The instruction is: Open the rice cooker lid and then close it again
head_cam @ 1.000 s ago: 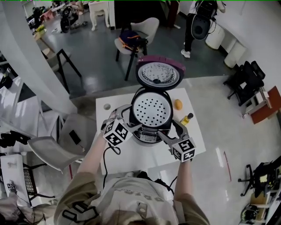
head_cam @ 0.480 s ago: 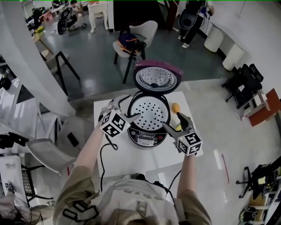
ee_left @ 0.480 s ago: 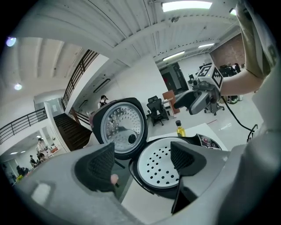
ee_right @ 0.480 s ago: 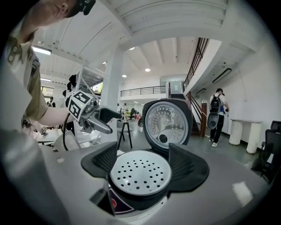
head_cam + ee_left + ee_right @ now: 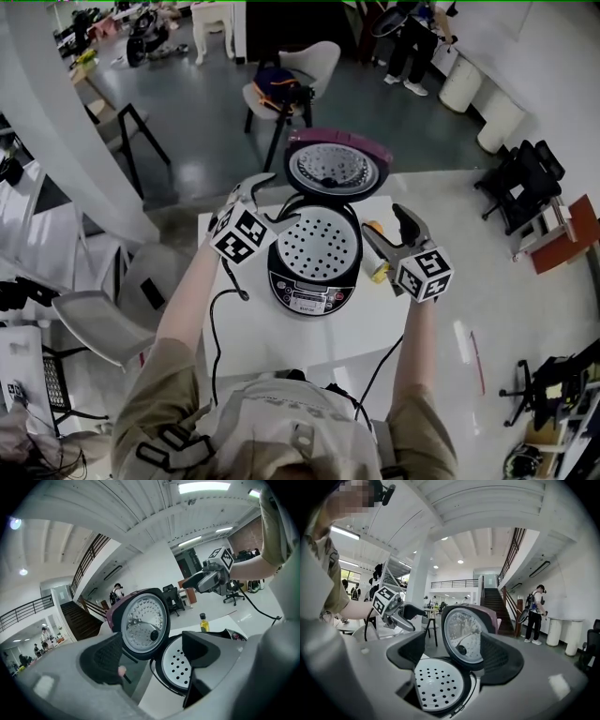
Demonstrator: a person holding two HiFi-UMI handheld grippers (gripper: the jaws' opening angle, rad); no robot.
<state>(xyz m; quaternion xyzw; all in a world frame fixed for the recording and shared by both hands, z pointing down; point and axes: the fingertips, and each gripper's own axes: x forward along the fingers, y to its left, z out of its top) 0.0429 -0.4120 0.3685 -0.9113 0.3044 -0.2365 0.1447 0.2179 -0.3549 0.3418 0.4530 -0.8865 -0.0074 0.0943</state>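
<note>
The rice cooker (image 5: pixel 314 281) stands on the white table (image 5: pixel 309 342) with its purple lid (image 5: pixel 335 169) swung up and back. A white perforated tray (image 5: pixel 314 246) shows in the pot. My left gripper (image 5: pixel 270 204) hovers open at the cooker's left rim, beside the lid. My right gripper (image 5: pixel 389 230) hovers open at the right rim. Neither touches anything. In the left gripper view, the raised lid (image 5: pixel 143 623) and tray (image 5: pixel 180 665) lie between the open jaws of the left gripper (image 5: pixel 154 653). The right gripper view frames the lid (image 5: pixel 464 632) the same way.
An orange fruit (image 5: pixel 372 228) and a small oil bottle (image 5: pixel 380 272) sit right of the cooker, partly under my right gripper. A black cable (image 5: pixel 214 319) trails off the table's left. A white chair (image 5: pixel 103 323) stands at the left and another chair (image 5: pixel 281 84) behind.
Both grippers rose from the cooker's front corners and moved back along its sides toward the raised lid. They stayed open. The lid has not moved.
</note>
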